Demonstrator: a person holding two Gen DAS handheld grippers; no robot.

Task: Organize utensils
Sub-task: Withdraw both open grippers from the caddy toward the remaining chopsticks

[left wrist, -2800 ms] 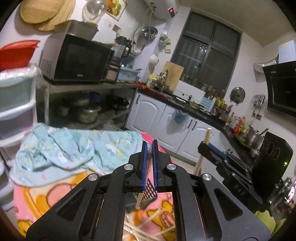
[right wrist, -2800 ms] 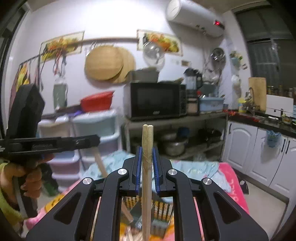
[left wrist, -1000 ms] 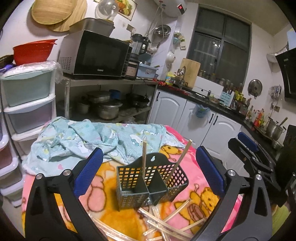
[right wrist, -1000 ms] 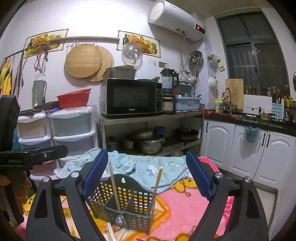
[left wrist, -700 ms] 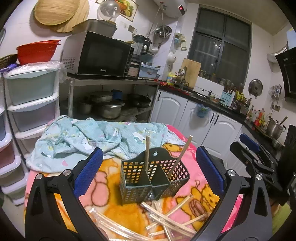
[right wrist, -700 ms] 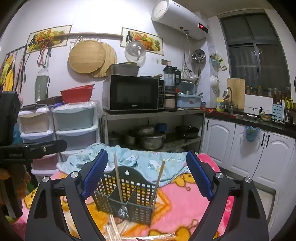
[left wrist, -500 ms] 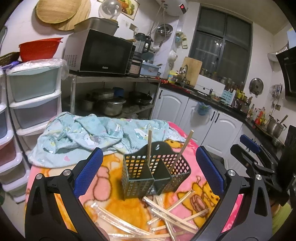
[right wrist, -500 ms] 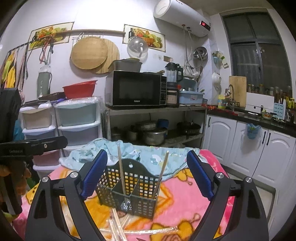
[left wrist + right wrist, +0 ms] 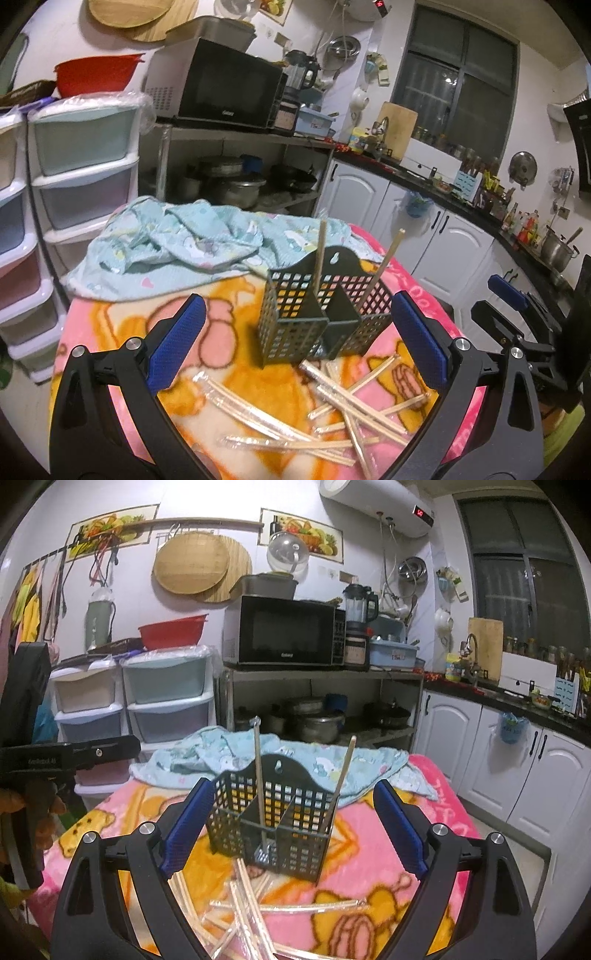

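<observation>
**Both claws emptied, back over the pile**

Spread across the frame's lower half: a pink cartoon blanket point(image 9: 229, 373). At centre, the dark mesh caddy point(image 9: 295, 332), now with one chopstick pair point(image 9: 320, 254) upright and another point(image 9: 341, 771) leaning in separate compartments, both clamped in the jaws seconds ago. Left gripper point(image 9: 295, 347) and right gripper point(image 9: 293, 821) gaping wide, holding nothing. At bottom centre, wrapped chopsticks point(image 9: 332, 417) loose, likely next to sort.
</observation>
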